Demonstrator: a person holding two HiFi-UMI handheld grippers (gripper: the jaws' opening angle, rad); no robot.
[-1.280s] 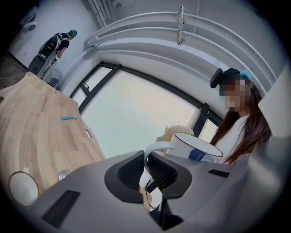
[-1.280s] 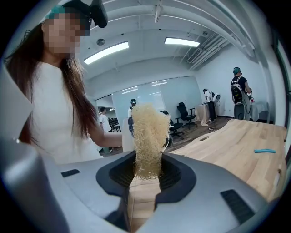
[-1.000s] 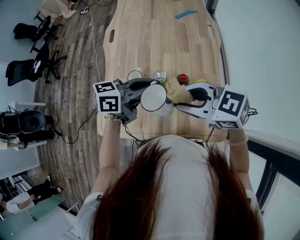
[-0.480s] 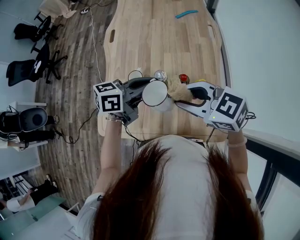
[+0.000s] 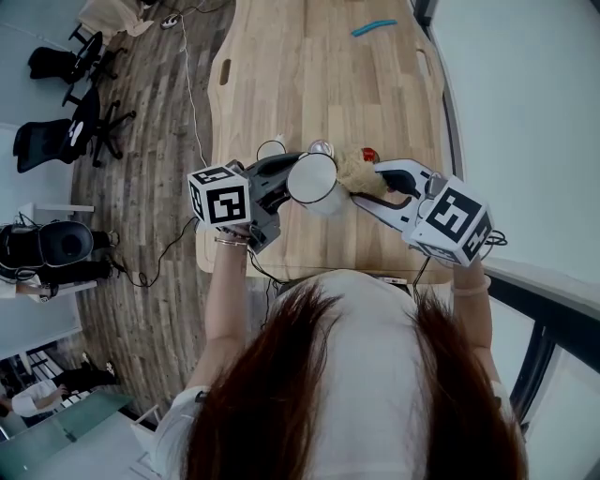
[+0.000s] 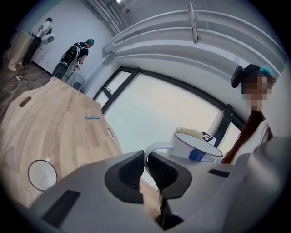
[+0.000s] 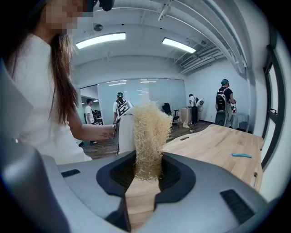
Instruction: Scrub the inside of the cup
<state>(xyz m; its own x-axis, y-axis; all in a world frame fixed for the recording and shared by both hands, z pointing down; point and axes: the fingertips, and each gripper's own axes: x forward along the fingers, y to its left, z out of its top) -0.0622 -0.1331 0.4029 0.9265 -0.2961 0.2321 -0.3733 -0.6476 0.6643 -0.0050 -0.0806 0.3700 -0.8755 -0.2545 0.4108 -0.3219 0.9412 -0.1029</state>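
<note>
My left gripper (image 5: 286, 176) is shut on the handle of a white cup (image 5: 313, 182), held in the air over the table's near edge with its mouth turned up toward the head camera. In the left gripper view the cup (image 6: 195, 148) rises just beyond the jaws, which pinch its thin handle (image 6: 152, 148). My right gripper (image 5: 361, 187) is shut on a pale straw-coloured scrubber (image 5: 355, 169), a fibrous tuft. In the right gripper view the scrubber (image 7: 148, 136) stands up between the jaws, right beside the cup's white wall (image 7: 125, 133). The tuft touches the cup's right side at the rim.
The long wooden table (image 5: 319, 75) stretches away. Behind the cup stand a small white dish (image 5: 270, 149), a metal can (image 5: 322, 147) and a red object (image 5: 368, 155). A blue strip (image 5: 373, 28) lies at the far end. Office chairs (image 5: 75, 122) and cables are on the floor to the left.
Both grippers have moved slightly away from me and closer together. The cup has shifted up the view and the scrubber has come nearer its rim.
</note>
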